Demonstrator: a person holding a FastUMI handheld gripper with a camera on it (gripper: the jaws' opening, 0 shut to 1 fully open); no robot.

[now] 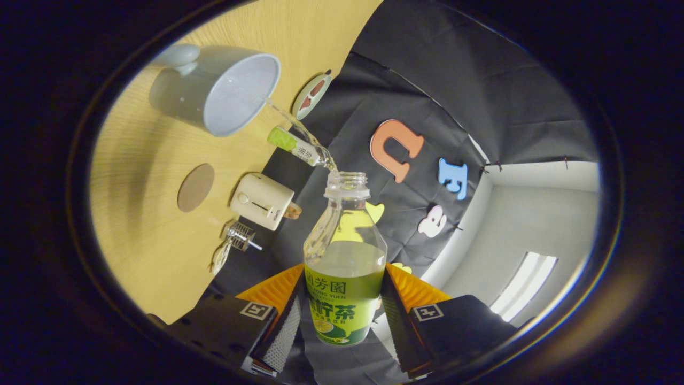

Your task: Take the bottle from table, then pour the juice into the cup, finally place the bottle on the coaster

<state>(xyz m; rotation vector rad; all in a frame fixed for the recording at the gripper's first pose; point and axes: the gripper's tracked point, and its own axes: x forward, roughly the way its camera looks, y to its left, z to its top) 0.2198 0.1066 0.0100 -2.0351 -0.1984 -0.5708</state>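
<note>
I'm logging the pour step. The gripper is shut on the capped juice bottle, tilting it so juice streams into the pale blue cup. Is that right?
Not quite: the bottle is uncapped. The gripper view shows its open mouth, with juice streaming from it into the pale blue cup. The rest holds: the gripper is shut on the bottle, a finger pressing each side.

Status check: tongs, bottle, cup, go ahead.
Tongs shut on bottle. Bottle tipped, uncapped, juice streaming into cup. Coaster bare on table. Nothing in the way.
</note>
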